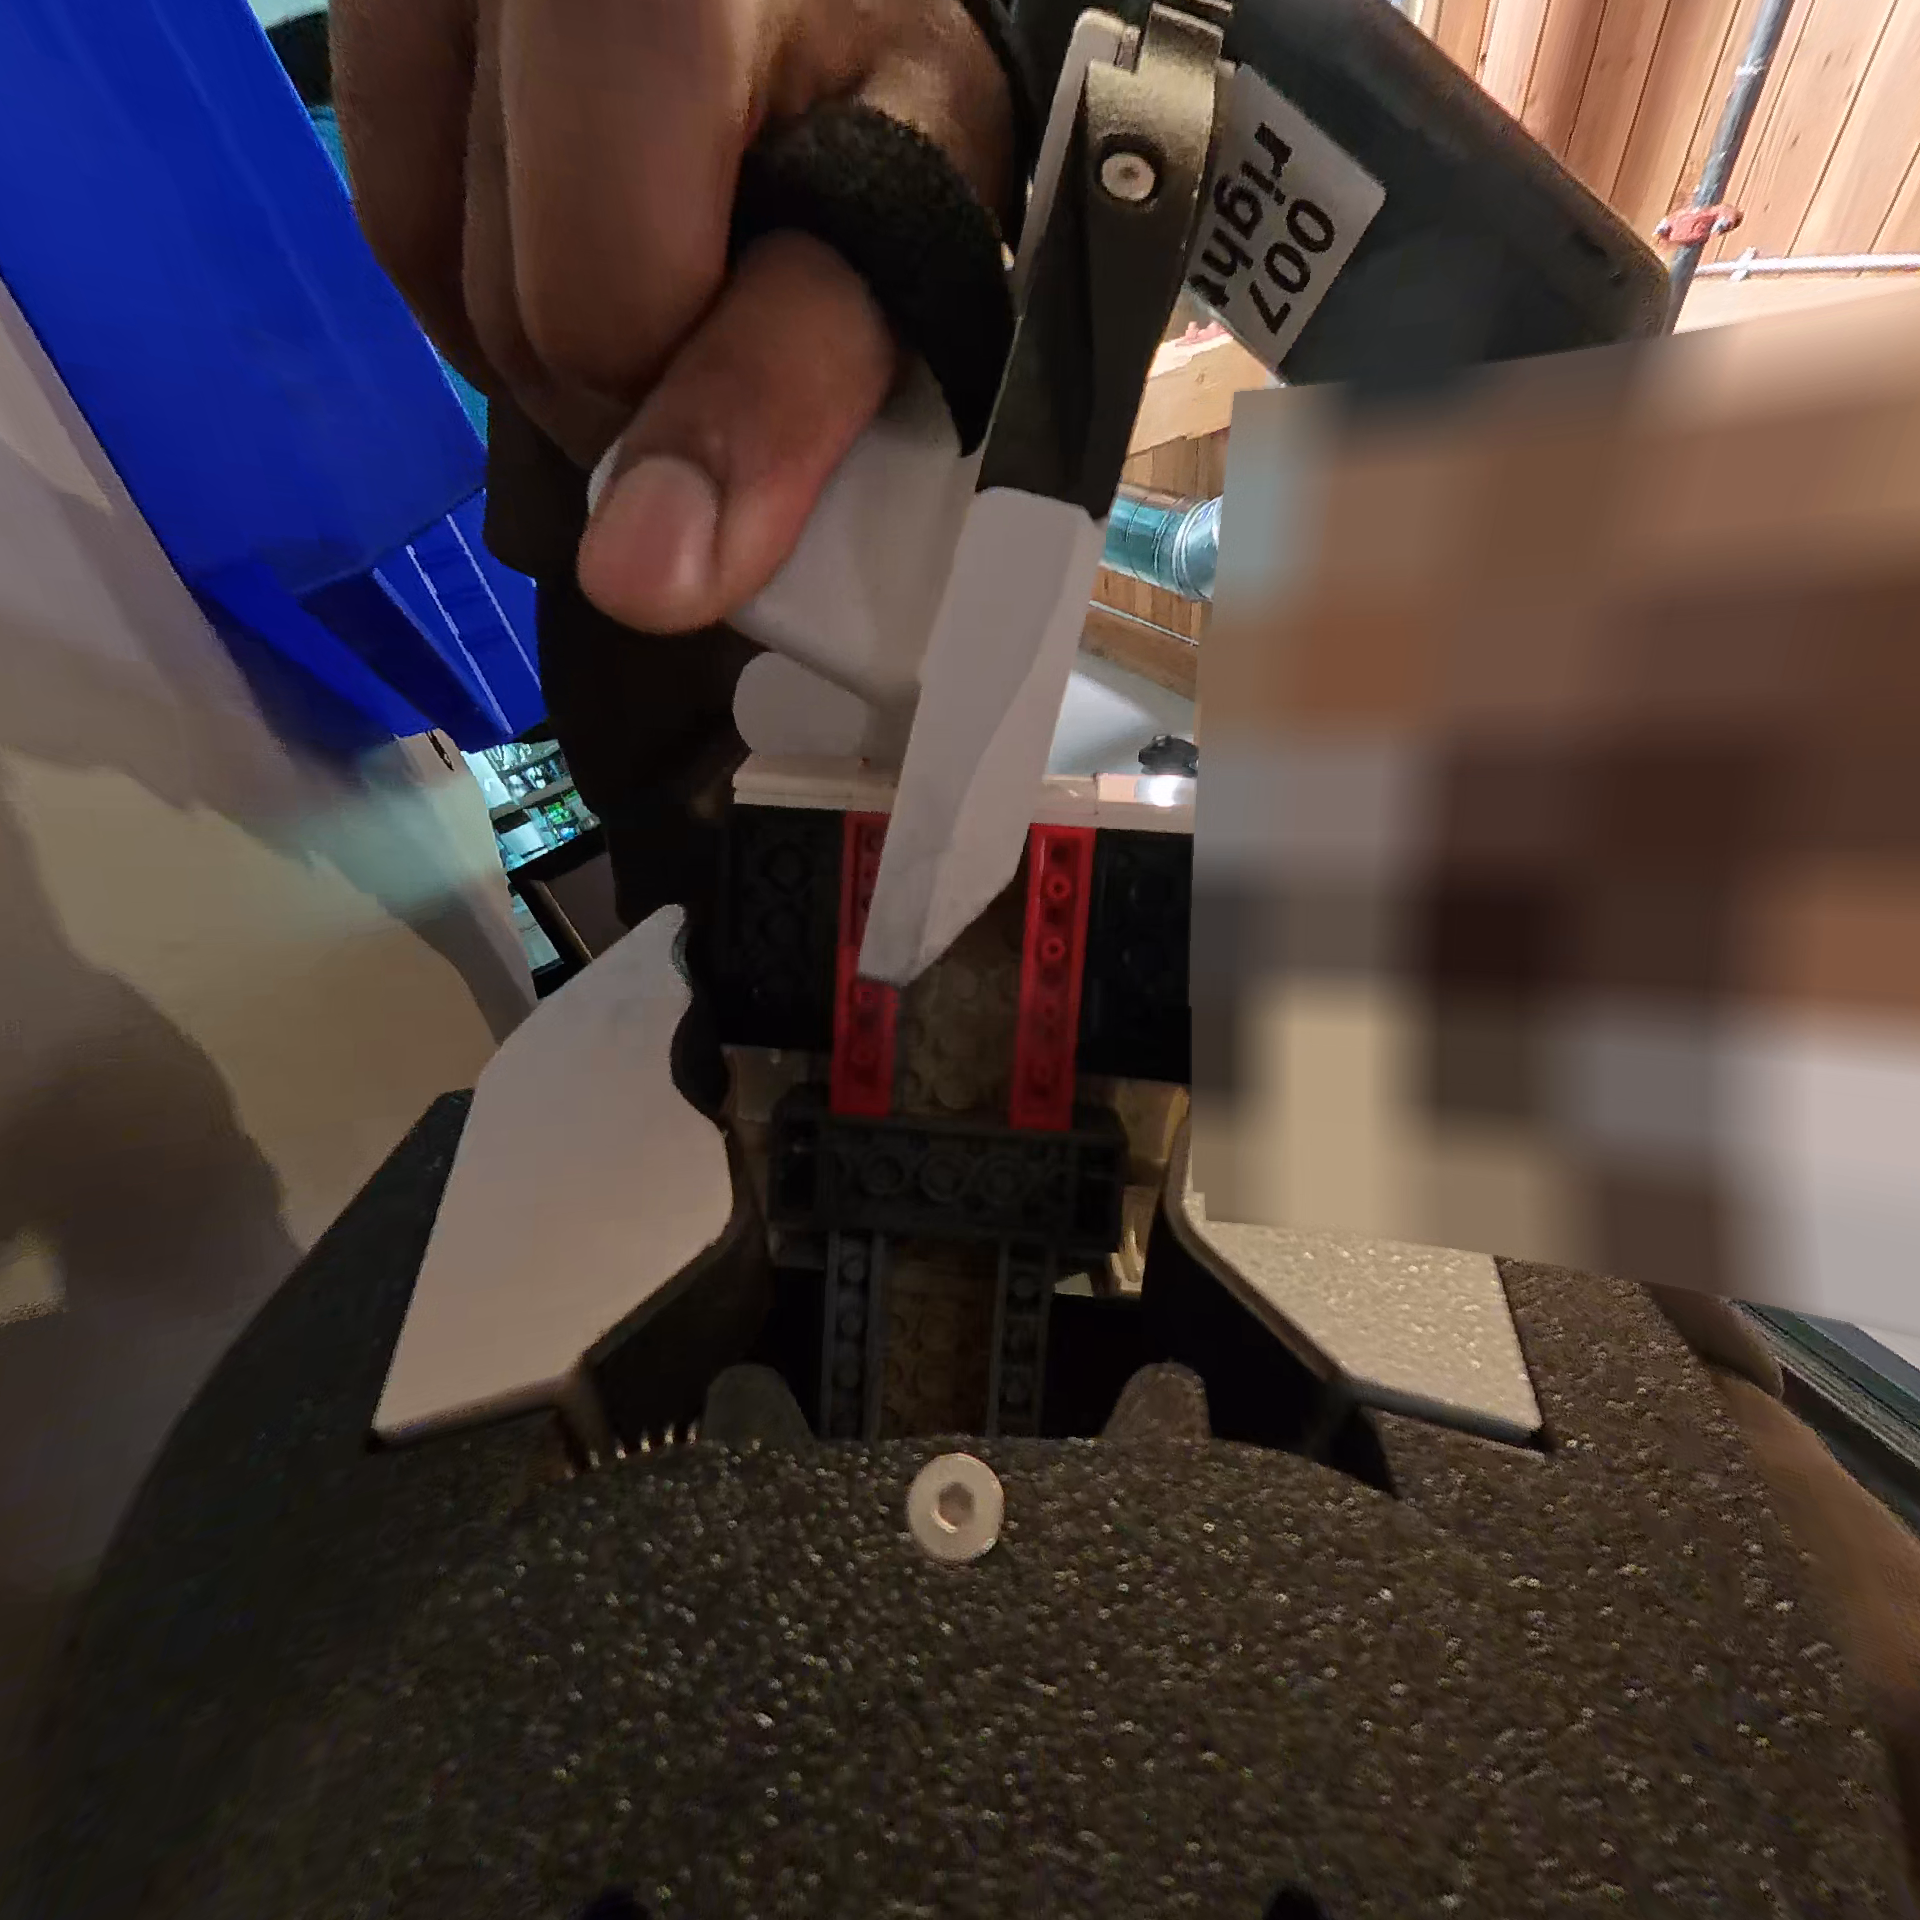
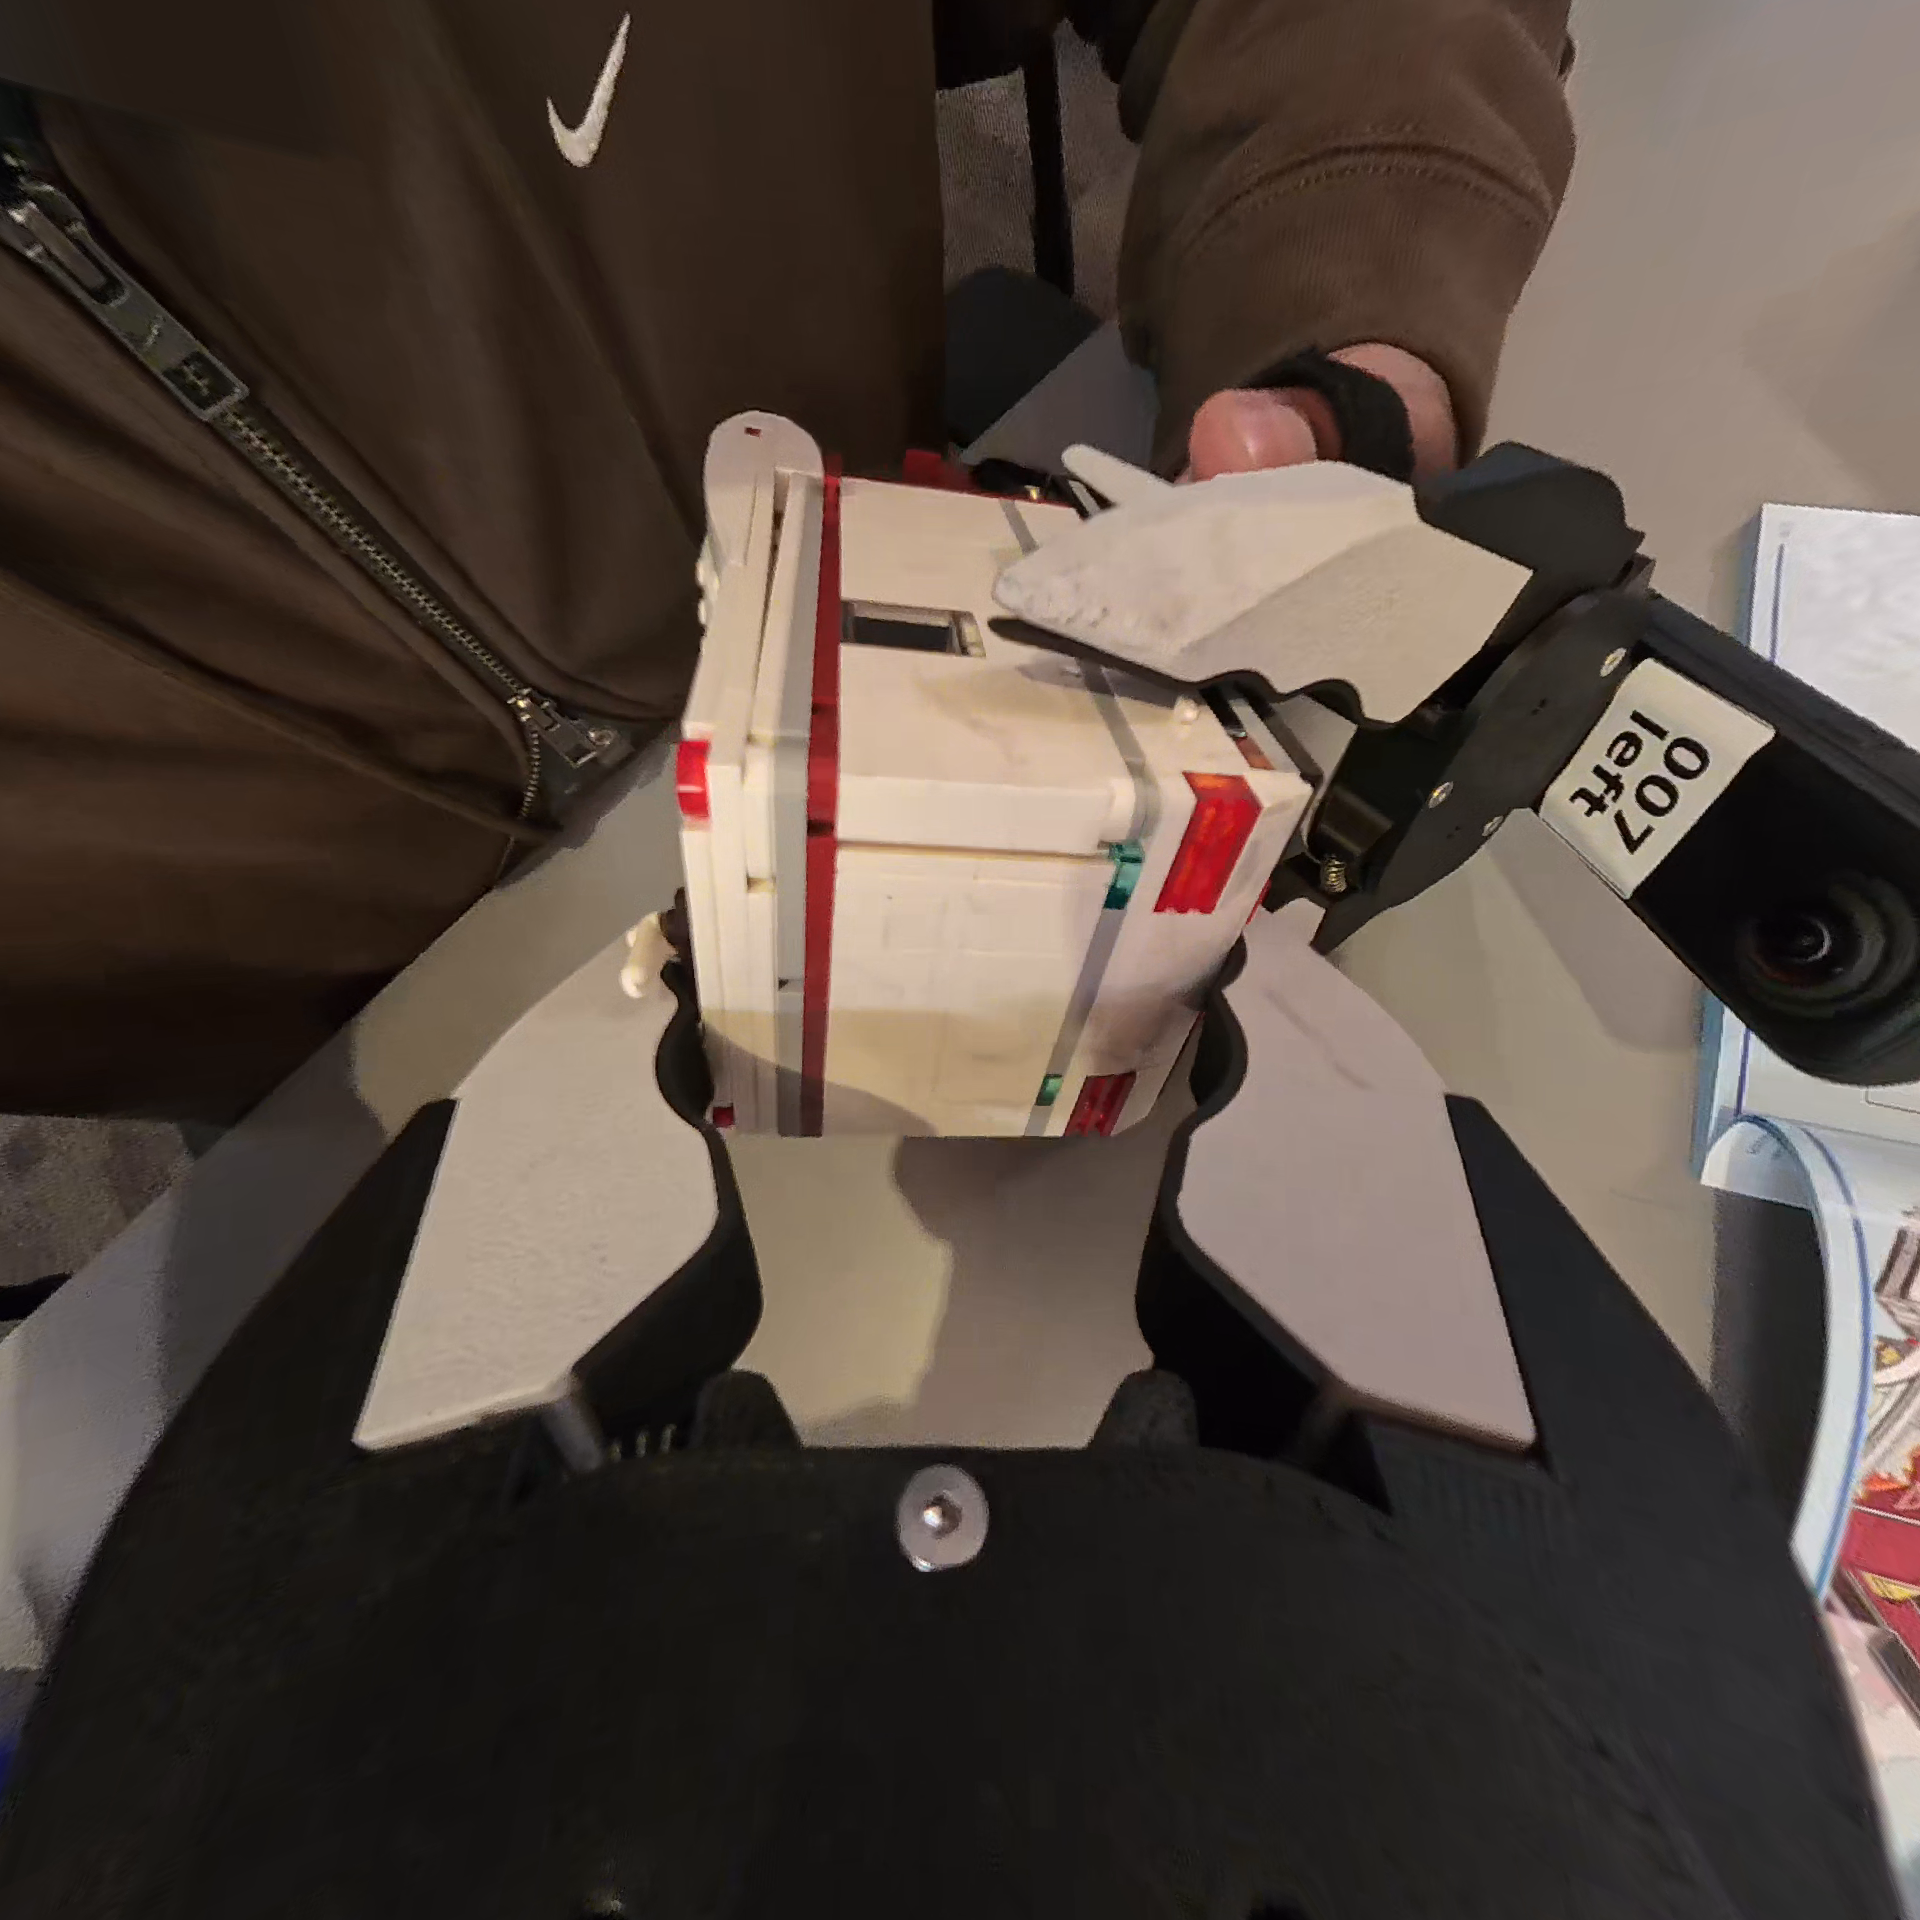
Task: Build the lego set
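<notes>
Holding a white brick-built model clear of the grey table, just in front of a brown zipped jacket. Tipped on its side, with the black-and-red underside turned square toward the left gripper's camera and the stacked white, grey and dark red layers facing the other way. Long axis running up the frame in both views, from the near edge away toward the person's torso in the right wrist view; red strips on the underside aligned with it.

Right gripper reaching in from above, spread wide across the model's near end, one dark pad against the layered face and the other against the underside edge, pressing from both sides. Seen from the left wrist view, its white fingertip resting on one red strip. Right hand wrapped round the handle, thumb extended along the white trigger.

Left gripper coming in from the side, level with the table, also spread wide and clamped over the model: upper finger lying flat on the uppermost white face, lower finger hidden beneath. Left hand curled behind it, sleeve down to the knuckles.

Beside these, a blue bin and a printed booklet at the table's edge.
</notes>
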Demonstrator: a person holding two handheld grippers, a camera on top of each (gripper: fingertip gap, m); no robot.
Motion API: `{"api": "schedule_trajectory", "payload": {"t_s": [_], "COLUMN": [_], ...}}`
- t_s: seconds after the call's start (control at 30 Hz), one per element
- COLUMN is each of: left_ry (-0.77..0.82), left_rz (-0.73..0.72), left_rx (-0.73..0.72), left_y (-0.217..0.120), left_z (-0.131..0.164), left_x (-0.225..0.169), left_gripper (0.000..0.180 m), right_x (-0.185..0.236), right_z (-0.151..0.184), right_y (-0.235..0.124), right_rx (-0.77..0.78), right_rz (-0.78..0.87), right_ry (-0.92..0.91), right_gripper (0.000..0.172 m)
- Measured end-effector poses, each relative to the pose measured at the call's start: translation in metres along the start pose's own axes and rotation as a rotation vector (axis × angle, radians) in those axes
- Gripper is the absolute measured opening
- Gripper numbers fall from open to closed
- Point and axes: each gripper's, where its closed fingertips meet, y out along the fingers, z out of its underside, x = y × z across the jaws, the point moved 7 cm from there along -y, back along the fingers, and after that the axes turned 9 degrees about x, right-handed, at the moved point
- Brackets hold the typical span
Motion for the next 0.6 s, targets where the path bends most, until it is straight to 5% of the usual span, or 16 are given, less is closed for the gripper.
{"api": "schedule_trajectory", "payload": {"t_s": [0.3, 0.6], "left_ry": [0.001, 0.071], "left_rz": [-0.014, -0.094], "left_rx": [-0.231, -0.487], "left_y": [-0.026, -0.050], "left_z": [-0.001, -0.012], "left_x": [0.003, -0.003], "left_gripper": [0.090, 0.090], "right_x": [-0.018, -0.007], "right_z": [0.028, 0.046], "right_y": [-0.019, -0.038], "right_rx": [0.120, 0.034], "right_rz": [0.133, 0.560], "right_ry": [0.151, 0.331], "right_gripper": [0.090, 0.084]}}
